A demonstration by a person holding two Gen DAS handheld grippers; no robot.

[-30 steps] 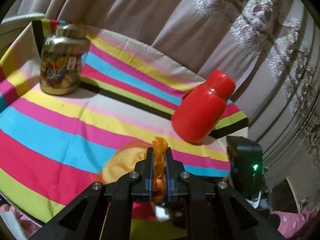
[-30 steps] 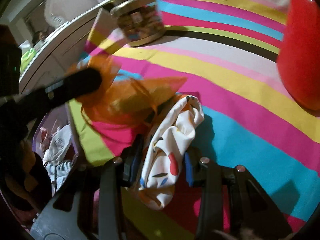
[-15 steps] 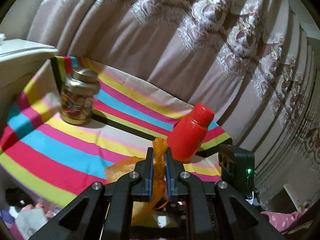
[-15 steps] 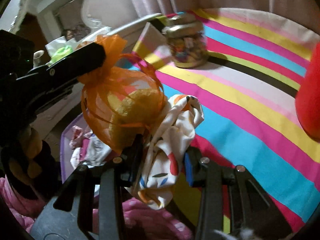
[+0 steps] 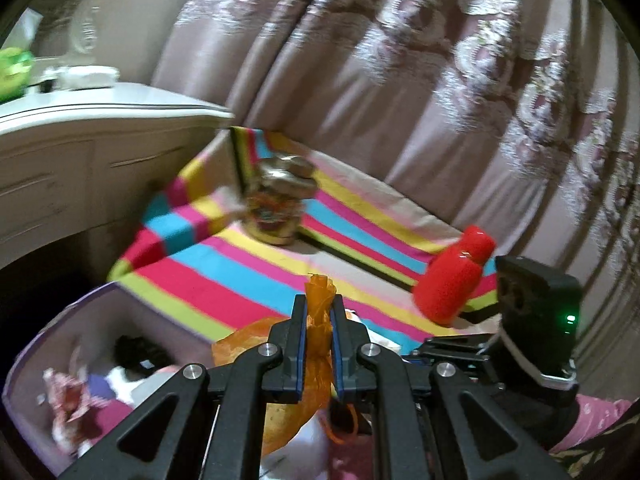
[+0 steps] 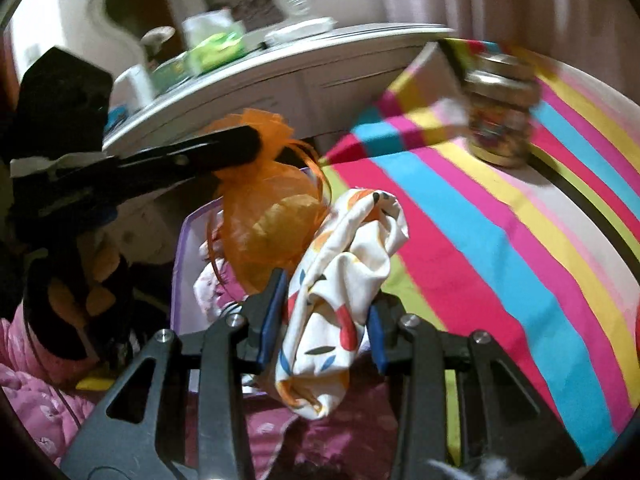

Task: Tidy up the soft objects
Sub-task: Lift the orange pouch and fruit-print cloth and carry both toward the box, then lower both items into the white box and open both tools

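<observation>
Now both loads hang above the purple bin [image 6: 178, 264], the left gripper [image 5: 319, 346] pinching the orange mesh pouch [image 6: 268, 216], the right gripper [image 6: 322, 322] clamping the printed cloth [image 6: 340, 292]; next, I judge, release both inside.

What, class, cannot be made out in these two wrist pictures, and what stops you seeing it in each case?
- Jar label: motion blur smears it in both views.
- Purple bin contents, left wrist view: blurred, and partly covered by the left tongs.
- Yellow lump inside the orange mesh bag: veiled by mesh, unidentifiable.
- Red bottle, right wrist view: cut off by the frame edge.
- Patterned cloth: bunched in the right tongs, shape unreadable.
</observation>
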